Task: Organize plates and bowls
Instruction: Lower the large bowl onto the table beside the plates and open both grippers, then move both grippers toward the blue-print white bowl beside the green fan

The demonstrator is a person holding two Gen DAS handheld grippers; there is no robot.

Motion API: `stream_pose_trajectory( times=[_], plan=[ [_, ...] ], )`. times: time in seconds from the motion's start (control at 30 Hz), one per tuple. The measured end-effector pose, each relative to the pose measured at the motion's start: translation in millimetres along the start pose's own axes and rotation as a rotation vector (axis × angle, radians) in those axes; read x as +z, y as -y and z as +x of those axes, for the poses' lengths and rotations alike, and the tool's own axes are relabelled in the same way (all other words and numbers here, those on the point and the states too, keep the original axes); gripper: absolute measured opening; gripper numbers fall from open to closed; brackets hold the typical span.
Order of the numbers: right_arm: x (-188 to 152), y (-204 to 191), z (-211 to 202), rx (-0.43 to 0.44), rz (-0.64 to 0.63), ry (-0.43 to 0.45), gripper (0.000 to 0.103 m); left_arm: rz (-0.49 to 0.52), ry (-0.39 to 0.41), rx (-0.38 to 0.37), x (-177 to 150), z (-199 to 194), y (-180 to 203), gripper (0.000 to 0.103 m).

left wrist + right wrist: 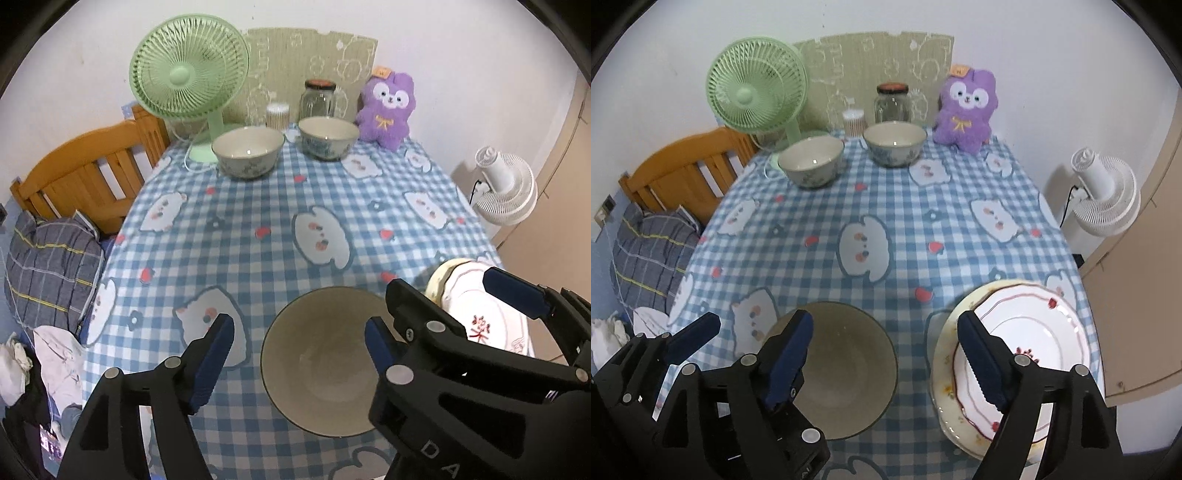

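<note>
1. Left gripper (295, 345): jaws spread wide and empty, above the near edge of the table. Its blue pads straddle the rim of the large grey bowl (320, 363) without pressing on it.
2. Right gripper (884, 345): likewise wide and empty. Its left pad hangs over the large grey bowl and its right pad over the stacked plates; neither pad touches them.
3. Large grey bowl: upright and empty on the checked tablecloth (258, 206), near the front edge, just left of the plates.
4. Stacked plates: a white plate with a red wavy line (1027, 339) lies on a cream plate with small flowers (943, 373), slightly off centre, at the front right corner. This pairing appears done.
5. Two patterned bowls (248, 152) (328, 137): upright, side by side but apart, at the far end of the table before the green fan (188, 77), the glass jar (320, 99) and the purple plush toy (388, 107).
6. Progress, as judged: plates are gathered; the three bowls stand separately. Nesting or grouping the bowls likely remains.
</note>
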State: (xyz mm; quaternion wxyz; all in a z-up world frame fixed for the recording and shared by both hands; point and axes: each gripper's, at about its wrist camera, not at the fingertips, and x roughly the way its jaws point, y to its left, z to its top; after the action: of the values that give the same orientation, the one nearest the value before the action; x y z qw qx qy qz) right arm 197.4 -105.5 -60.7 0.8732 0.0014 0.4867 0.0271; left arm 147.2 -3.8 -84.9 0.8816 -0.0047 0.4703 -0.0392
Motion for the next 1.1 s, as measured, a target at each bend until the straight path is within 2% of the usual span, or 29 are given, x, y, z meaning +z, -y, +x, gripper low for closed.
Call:
stream_pose_trajectory(
  times=[0.27,0.4,0.57,0.93,1.1],
  plan=[
    [10,8,-33,0.017,-0.008,0.041,0.085,-0.019,0.047,0.019,10,-32,10,0.080],
    [17,11,-49,0.057,-0.006,0.061,0.085,-0.029,0.057,0.027,16,-48,13,0.080],
    [26,12,-63,0.075,-0.022,0.093,0.085,-0.039,0.104,0.065,24,-63,17,0.082],
    [54,6,-67,0.022,-0.025,0.135,0.085,-0.021,0.143,0.051,50,-64,12,0.083],
    [74,-6,-57,0.012,-0.008,0.138,0.085,0.006,0.148,0.018,71,-56,-3,0.083]
  ],
)
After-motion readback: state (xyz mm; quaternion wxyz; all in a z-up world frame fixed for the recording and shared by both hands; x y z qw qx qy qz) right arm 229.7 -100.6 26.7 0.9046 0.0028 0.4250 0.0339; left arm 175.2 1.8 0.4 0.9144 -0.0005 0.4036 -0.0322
